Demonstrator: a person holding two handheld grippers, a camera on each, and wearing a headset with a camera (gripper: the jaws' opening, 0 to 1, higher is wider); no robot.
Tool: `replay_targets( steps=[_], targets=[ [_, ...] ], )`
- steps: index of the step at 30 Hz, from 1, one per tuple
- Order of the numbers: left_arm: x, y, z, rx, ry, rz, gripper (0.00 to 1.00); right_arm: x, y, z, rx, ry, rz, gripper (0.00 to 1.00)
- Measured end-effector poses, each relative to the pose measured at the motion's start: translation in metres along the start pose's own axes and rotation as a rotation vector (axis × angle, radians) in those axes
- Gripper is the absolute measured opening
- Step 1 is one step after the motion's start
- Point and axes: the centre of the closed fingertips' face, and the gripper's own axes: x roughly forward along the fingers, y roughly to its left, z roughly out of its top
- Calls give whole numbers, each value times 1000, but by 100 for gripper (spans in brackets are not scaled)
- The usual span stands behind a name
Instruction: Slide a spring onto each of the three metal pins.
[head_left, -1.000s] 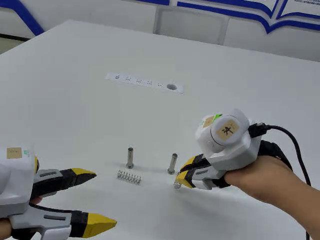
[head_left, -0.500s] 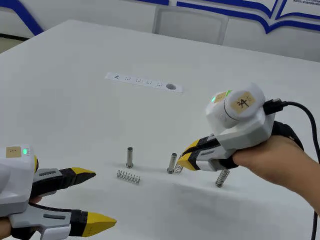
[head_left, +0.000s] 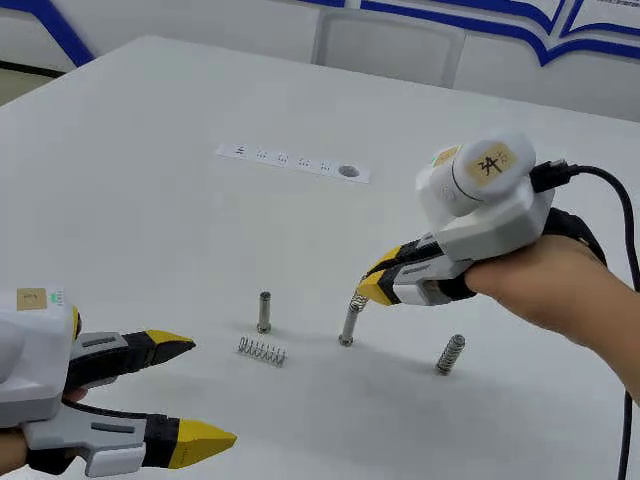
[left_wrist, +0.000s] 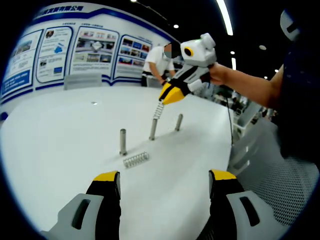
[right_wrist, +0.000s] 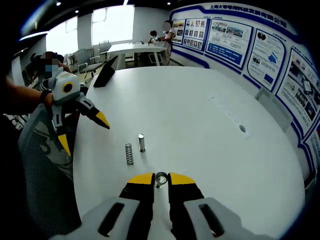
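Observation:
Three metal pins stand on the white table. The left pin (head_left: 264, 312) (left_wrist: 123, 142) (right_wrist: 142, 142) is bare. A spring sits over the right pin (head_left: 451, 354). My right gripper (head_left: 367, 290) (right_wrist: 161, 180) is shut on a spring (head_left: 358, 301) (left_wrist: 159, 109) (right_wrist: 161, 179), which hangs tilted with its lower end at the top of the middle pin (head_left: 347, 326) (left_wrist: 153, 129). A loose spring (head_left: 262, 350) (left_wrist: 136, 159) (right_wrist: 129, 153) lies flat in front of the left pin. My left gripper (head_left: 207, 392) (left_wrist: 165, 177) is open with nothing in it, low at the near left, apart from the pins.
A flat white power strip (head_left: 292, 163) (right_wrist: 230, 115) lies farther back on the table (head_left: 150, 200). A black cable (head_left: 600, 200) trails from the right gripper. People stand at other tables in the background of both gripper views.
My right gripper has lifted its spring off the table and carried it up to the top of the middle pin. The right pin with its spring has come into sight. The left gripper stays put.

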Motion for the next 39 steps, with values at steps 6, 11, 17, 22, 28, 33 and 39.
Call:
replay_targets(
  steps=[6,11,17,22,28,33,39],
  targets=[
    [0,0,0,-3,0,0,73,8,-1,-3,5,17,11,12],
    [1,0,-1,-4,0,-1,73,16,2,-6,2,35,19,12],
    [0,1,-1,-4,0,0,73,26,1,-13,18,50,27,12],
    [1,1,-1,-5,0,0,73,33,0,-21,44,64,34,12],
    [1,0,-1,-6,1,0,73,42,1,-31,60,83,41,12],
    [1,1,-1,-5,3,0,73,47,1,-36,66,94,44,12],
    [1,1,-1,-6,5,1,73,48,2,-39,65,98,45,12]
  ],
)
